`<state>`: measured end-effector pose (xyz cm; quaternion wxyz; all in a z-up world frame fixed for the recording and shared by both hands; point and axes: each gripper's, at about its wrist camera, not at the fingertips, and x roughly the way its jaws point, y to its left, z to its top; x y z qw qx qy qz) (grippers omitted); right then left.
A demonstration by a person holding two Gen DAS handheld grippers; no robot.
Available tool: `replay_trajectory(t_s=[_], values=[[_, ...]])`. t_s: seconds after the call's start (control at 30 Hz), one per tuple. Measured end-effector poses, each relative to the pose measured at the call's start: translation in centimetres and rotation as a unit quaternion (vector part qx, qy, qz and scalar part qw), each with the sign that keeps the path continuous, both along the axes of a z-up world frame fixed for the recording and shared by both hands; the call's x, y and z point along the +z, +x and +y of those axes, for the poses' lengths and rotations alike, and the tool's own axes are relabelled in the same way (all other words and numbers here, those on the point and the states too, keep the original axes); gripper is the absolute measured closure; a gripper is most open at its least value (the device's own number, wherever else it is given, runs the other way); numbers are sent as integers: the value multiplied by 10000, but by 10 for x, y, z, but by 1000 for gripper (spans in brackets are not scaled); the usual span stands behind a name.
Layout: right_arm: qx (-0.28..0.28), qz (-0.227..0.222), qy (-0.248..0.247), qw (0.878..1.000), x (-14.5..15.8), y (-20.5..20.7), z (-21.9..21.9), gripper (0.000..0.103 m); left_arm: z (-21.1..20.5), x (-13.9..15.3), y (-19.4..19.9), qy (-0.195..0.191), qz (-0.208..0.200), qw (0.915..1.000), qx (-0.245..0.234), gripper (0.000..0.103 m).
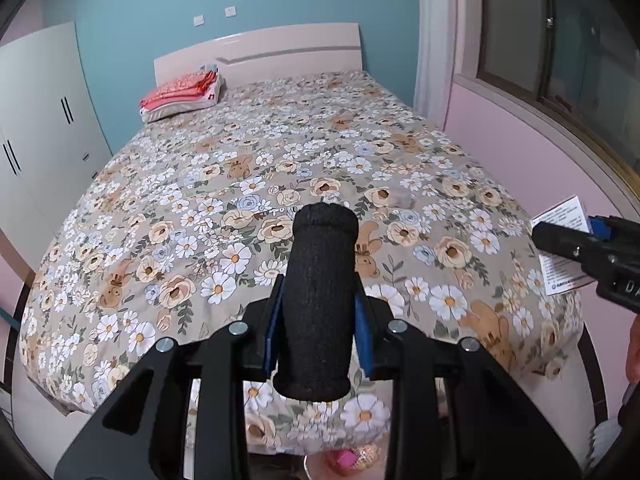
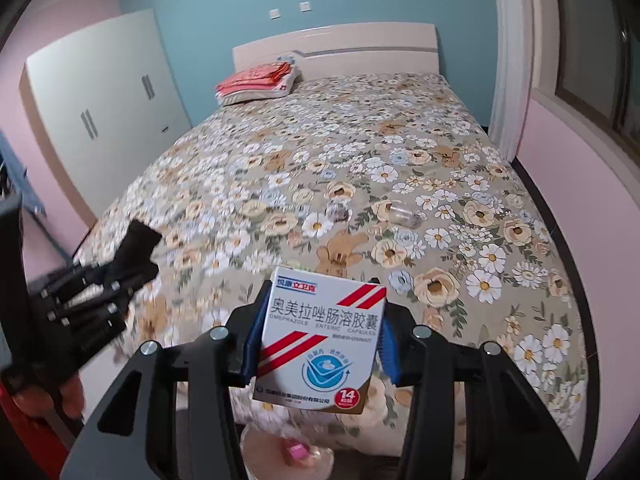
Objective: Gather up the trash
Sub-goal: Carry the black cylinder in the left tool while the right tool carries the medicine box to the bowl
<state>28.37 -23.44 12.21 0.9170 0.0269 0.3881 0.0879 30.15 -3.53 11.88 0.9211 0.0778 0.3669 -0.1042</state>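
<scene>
My left gripper (image 1: 318, 320) is shut on a black foam cylinder (image 1: 320, 300) and holds it upright above the foot of the bed. My right gripper (image 2: 318, 336) is shut on a white medicine box (image 2: 322, 340) with red stripes and a blue logo. The box also shows at the right edge of the left wrist view (image 1: 562, 240). A small clear plastic bottle (image 2: 404, 214) and a crumpled wrapper (image 2: 339, 210) lie on the floral bedspread (image 2: 360, 160). The left gripper with the cylinder shows blurred at the left of the right wrist view (image 2: 136, 248).
A pale bin with a pink item inside (image 2: 298, 454) stands on the floor below the grippers, also in the left wrist view (image 1: 352, 460). Folded red bedding (image 1: 182, 94) lies by the headboard. A white wardrobe (image 1: 40, 120) stands left; a pink wall and window are right.
</scene>
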Motion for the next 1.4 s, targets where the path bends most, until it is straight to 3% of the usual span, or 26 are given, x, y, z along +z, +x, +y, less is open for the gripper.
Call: replay_trajectory(t_s=[0.23, 0.57, 0.7, 1.0, 1.4], values=[[422, -100, -301, 9986, -26, -61, 12, 55, 14, -26, -62, 217, -112, 9996, -150, 72], [862, 212, -347, 9954, -90, -112, 32, 55, 42, -88, -117, 159, 257, 9986, -435, 72], [998, 436, -361, 9934, -122, -125, 42, 55, 49, -118, -131, 311, 417, 9973, -524, 72], [1308, 1190, -297, 9838, -210, -140, 66, 55, 43, -207, -147, 465, 1186, 9884, -832, 72], [1290, 2107, -91, 9690, -299, -139, 78, 55, 32, -299, -149, 431, 2091, 9714, -1038, 72]])
